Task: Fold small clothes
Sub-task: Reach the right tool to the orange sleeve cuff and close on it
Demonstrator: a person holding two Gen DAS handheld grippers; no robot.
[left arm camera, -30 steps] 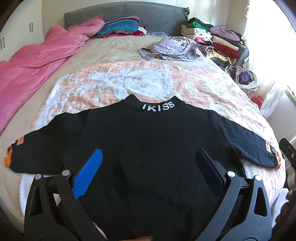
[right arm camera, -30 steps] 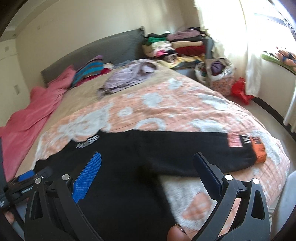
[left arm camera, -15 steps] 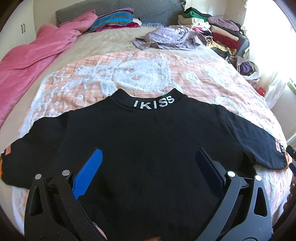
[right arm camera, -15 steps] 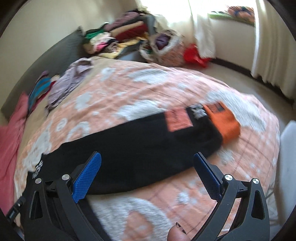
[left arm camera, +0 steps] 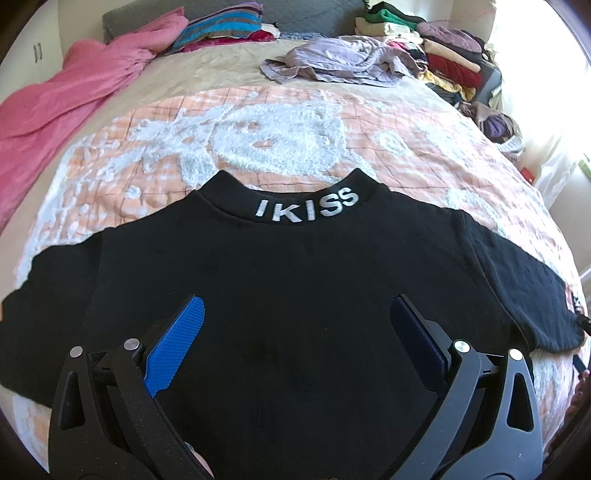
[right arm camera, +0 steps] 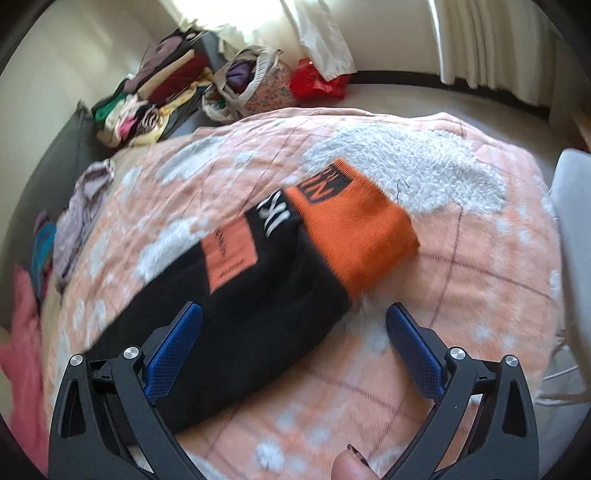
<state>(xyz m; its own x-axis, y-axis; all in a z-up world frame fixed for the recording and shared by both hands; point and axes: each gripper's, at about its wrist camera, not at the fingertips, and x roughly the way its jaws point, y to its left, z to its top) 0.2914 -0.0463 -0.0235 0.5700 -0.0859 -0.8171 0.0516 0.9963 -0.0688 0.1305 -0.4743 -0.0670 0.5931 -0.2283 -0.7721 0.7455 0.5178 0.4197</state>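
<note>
A small black sweater (left arm camera: 295, 280) with "IKISS" on its collar lies flat on the peach and white blanket (left arm camera: 258, 140), sleeves spread to both sides. My left gripper (left arm camera: 295, 321) is open and empty above the sweater's body. My right gripper (right arm camera: 293, 325) is open and empty just above the sweater's right sleeve (right arm camera: 240, 314), close to its orange cuff (right arm camera: 354, 229). The sleeve's lower edge lies between the two fingers. The left sleeve's cuff is out of view.
A crumpled lilac garment (left arm camera: 332, 61) lies farther up the bed. A pink duvet (left arm camera: 62, 96) covers the left side. Folded clothes stack at the headboard (left arm camera: 221, 31) and at the right (left arm camera: 443, 48). A cloth bag (right arm camera: 255, 85) stands on the floor past the bed's edge.
My left gripper has moved forward and lower over the sweater's body. My right gripper has swung right and down along the sleeve to its orange cuff. Both stayed open.
</note>
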